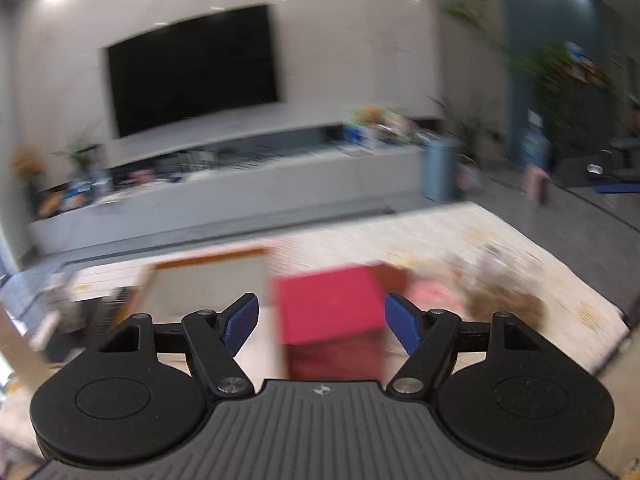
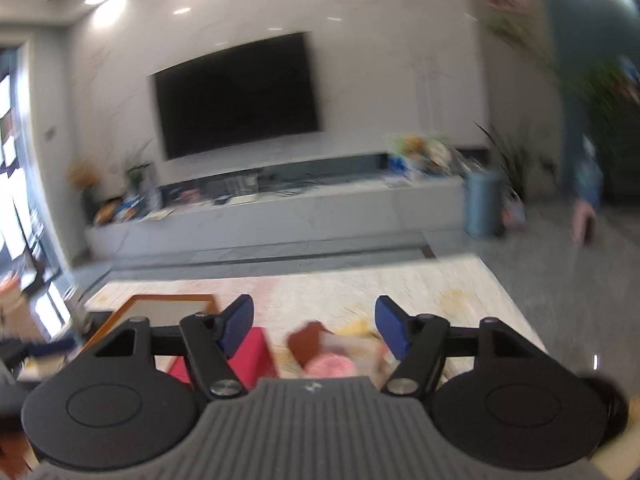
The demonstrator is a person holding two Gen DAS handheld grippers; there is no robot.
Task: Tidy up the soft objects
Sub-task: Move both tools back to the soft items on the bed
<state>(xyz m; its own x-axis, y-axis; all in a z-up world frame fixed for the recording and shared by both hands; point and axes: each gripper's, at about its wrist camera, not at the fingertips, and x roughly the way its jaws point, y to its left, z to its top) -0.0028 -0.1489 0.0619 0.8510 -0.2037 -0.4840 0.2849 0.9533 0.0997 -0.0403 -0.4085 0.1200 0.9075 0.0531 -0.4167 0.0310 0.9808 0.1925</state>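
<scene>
Both views are blurred by motion. A red box (image 1: 330, 312) stands on the pale rug, seen between the blue pads of my left gripper (image 1: 322, 326), which is open and holds nothing. To the right of the box lie a pink soft object (image 1: 434, 294) and a brown plush object (image 1: 506, 304). In the right wrist view my right gripper (image 2: 314, 330) is open and empty above the rug. Below it lie a pink soft object (image 2: 330, 364) and a brown flap (image 2: 306, 340), with the red box (image 2: 256, 354) at the lower left.
A wood-framed low table (image 1: 208, 280) stands left of the box. A long grey TV bench (image 2: 280, 212) with clutter and a black screen (image 2: 238, 96) fill the far wall. A blue bin (image 2: 482, 204) and green plants (image 1: 560, 80) stand at the right.
</scene>
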